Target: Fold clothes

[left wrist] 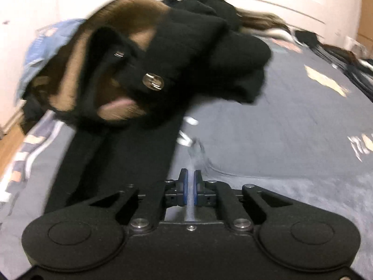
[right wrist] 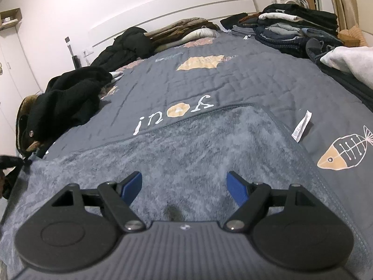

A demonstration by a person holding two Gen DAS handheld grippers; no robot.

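Note:
A grey fleece cloth (right wrist: 186, 144) lies spread over the near part of the bed. My left gripper (left wrist: 191, 184) is shut on a raised fold of this fleece (left wrist: 279, 198), and a pale strip of it shows between the blue pads (left wrist: 185, 186). Just ahead of it lies a black coat (left wrist: 198, 46) with brown fur lining and metal snaps; the view is blurred. My right gripper (right wrist: 185, 184) hangs open low over the fleece, with nothing between its blue pads (right wrist: 132, 184). The same black coat (right wrist: 70, 98) sits at the left in the right wrist view.
The bed carries a grey printed bedspread (right wrist: 186, 81). Stacks of folded clothes (right wrist: 291, 28) stand at the far right, and loose jackets (right wrist: 181, 28) lie by the white headboard (right wrist: 163, 7). A white label (right wrist: 302, 126) lies beside the fleece. Blue denim (left wrist: 39, 53) and the bed's edge are at the left.

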